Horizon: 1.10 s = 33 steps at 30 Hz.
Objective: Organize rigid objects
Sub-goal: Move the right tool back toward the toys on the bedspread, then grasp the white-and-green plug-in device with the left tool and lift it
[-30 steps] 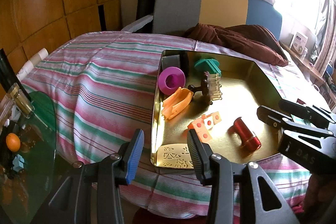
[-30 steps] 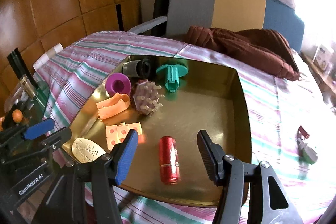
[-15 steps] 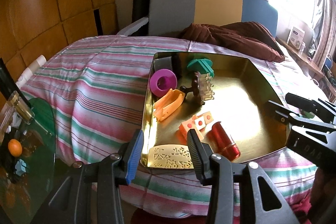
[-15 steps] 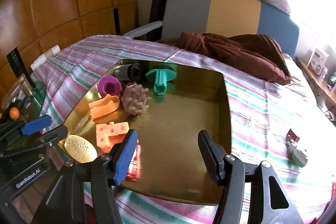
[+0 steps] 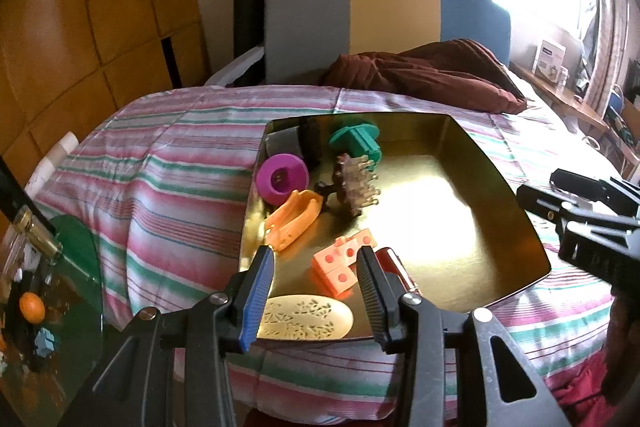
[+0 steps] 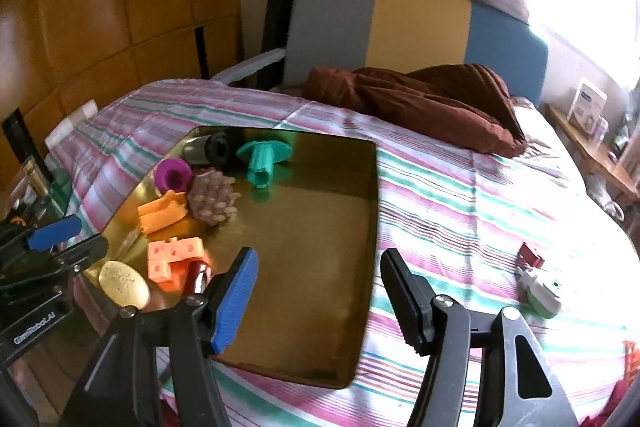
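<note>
A gold tray [image 5: 472, 227] [image 6: 320, 307] lies on a striped bedspread. Its left part holds a purple ring [image 5: 282, 179], a teal spool [image 5: 354, 143], a spiky brown piece [image 5: 356, 183], an orange clip [image 5: 294, 219], orange blocks [image 5: 340, 265], a red cylinder [image 5: 396, 267] and a gold oval [image 5: 308, 317]. My left gripper [image 5: 316, 295] is open and empty at the tray's near left corner. My right gripper [image 6: 320, 295] is open and empty over the tray's near right part. A white-green object [image 6: 540, 291] and a small red piece [image 6: 530, 253] lie on the bed to the right.
A brown pillow [image 6: 420, 103] lies at the head of the bed before a grey, yellow and blue headboard [image 6: 400, 27]. A green glass side table [image 5: 52, 291] with small items stands at left. Wooden panels line the left wall.
Both views have shifted right and back a little. The red cylinder has rolled left across the tray to the orange blocks. Both grippers stay open.
</note>
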Each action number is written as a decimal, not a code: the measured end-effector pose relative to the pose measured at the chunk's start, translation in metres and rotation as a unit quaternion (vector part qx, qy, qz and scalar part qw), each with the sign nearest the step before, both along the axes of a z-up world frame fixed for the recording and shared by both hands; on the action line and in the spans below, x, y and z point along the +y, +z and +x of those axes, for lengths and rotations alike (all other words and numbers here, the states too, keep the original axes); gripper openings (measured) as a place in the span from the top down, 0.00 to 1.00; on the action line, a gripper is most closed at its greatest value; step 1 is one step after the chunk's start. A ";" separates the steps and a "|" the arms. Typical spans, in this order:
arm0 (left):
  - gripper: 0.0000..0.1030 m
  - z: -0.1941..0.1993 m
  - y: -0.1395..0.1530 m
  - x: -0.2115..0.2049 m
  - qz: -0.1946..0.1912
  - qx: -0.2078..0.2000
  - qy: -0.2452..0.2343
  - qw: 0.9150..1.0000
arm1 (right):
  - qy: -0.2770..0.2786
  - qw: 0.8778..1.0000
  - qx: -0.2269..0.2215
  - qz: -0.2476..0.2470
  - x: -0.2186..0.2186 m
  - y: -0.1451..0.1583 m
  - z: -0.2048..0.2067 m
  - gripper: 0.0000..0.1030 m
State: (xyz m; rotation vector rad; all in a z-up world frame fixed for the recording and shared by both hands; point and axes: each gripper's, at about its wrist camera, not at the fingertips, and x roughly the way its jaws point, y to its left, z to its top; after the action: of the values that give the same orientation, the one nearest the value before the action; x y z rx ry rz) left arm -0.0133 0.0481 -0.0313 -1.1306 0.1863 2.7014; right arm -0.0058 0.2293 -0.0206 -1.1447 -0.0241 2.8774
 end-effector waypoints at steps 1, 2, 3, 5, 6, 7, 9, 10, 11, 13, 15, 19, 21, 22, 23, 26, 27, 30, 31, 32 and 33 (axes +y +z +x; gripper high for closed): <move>0.58 0.000 0.001 0.002 -0.001 0.000 -0.003 1.000 | -0.007 1.000 -0.001 -0.001 0.007 0.001 0.000 0.36; 0.58 -0.001 0.001 0.005 -0.001 0.001 -0.007 1.000 | -0.013 1.000 -0.001 -0.001 0.013 0.001 0.001 0.36; 0.58 -0.001 0.002 0.007 -0.002 0.002 -0.010 1.000 | -0.020 1.000 -0.002 -0.003 0.022 0.001 0.001 0.36; 0.58 -0.002 0.003 0.012 -0.003 0.003 -0.016 1.000 | -0.034 0.999 -0.006 -0.006 0.038 0.002 0.001 0.36; 0.58 -0.002 0.004 0.014 -0.003 0.003 -0.020 1.000 | -0.044 0.999 -0.008 -0.006 0.048 0.002 0.001 0.36; 0.58 -0.002 0.004 0.018 -0.004 0.003 -0.025 1.000 | -0.051 0.999 -0.009 -0.007 0.056 0.003 0.002 0.36; 0.58 -0.002 0.004 0.025 -0.005 0.003 -0.033 0.999 | -0.074 0.997 -0.012 -0.010 0.080 0.003 0.004 0.36; 0.58 -0.002 0.005 0.028 -0.006 0.003 -0.037 0.999 | -0.084 0.996 -0.012 -0.009 0.089 0.004 0.005 0.36; 0.58 -0.003 0.005 0.032 -0.007 0.003 -0.041 0.999 | -0.096 0.995 -0.011 -0.009 0.100 0.005 0.006 0.36; 0.58 -0.003 0.005 0.040 -0.008 0.001 -0.053 0.999 | -0.123 0.992 -0.011 -0.014 0.126 0.006 0.008 0.36; 0.58 -0.003 0.006 0.051 -0.010 0.001 -0.067 0.998 | -0.152 0.988 -0.011 -0.016 0.152 0.005 0.010 0.36; 0.58 -0.002 0.008 0.073 -0.015 0.002 -0.093 0.996 | -0.226 0.974 -0.012 -0.006 0.209 -0.005 0.015 0.36; 0.58 -0.002 0.009 0.086 -0.019 0.001 -0.107 0.994 | -0.260 0.966 -0.012 -0.007 0.232 -0.013 0.020 0.36; 0.58 -0.003 0.008 0.093 -0.020 -0.001 -0.114 0.993 | -0.281 0.960 -0.013 -0.016 0.245 -0.018 0.025 0.36; 0.58 -0.003 0.009 0.098 -0.021 -0.002 -0.118 0.993 | -0.301 0.953 -0.016 -0.030 0.255 -0.024 0.030 0.36; 0.58 -0.003 0.008 0.119 -0.027 -0.004 -0.138 0.990 | -0.338 0.938 -0.026 -0.065 0.275 -0.028 0.038 0.36; 0.58 -0.003 0.007 0.126 -0.030 -0.004 -0.143 0.989 | -0.343 0.936 -0.022 -0.072 0.278 -0.027 0.040 0.36; 0.58 -0.003 0.005 0.149 -0.036 -0.009 -0.166 0.985 | -0.350 0.932 -0.025 -0.089 0.284 -0.028 0.043 0.36; 0.58 -0.003 0.004 0.155 -0.037 -0.010 -0.171 0.985 | -0.353 0.931 -0.027 -0.091 0.285 -0.028 0.043 0.35; 0.58 -0.003 0.004 0.163 -0.038 -0.011 -0.179 0.983 | -0.358 0.929 -0.026 -0.095 0.287 -0.028 0.045 0.35; 0.58 -0.004 0.002 0.170 -0.038 -0.015 -0.185 0.982 | -0.362 0.926 -0.024 -0.102 0.291 -0.028 0.047 0.35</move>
State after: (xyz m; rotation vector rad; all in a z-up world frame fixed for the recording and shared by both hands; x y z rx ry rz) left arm -0.0175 0.2181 -0.0288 -1.0378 0.4508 2.3636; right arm 0.0411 0.5203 -0.0483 -0.9723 0.5817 2.2194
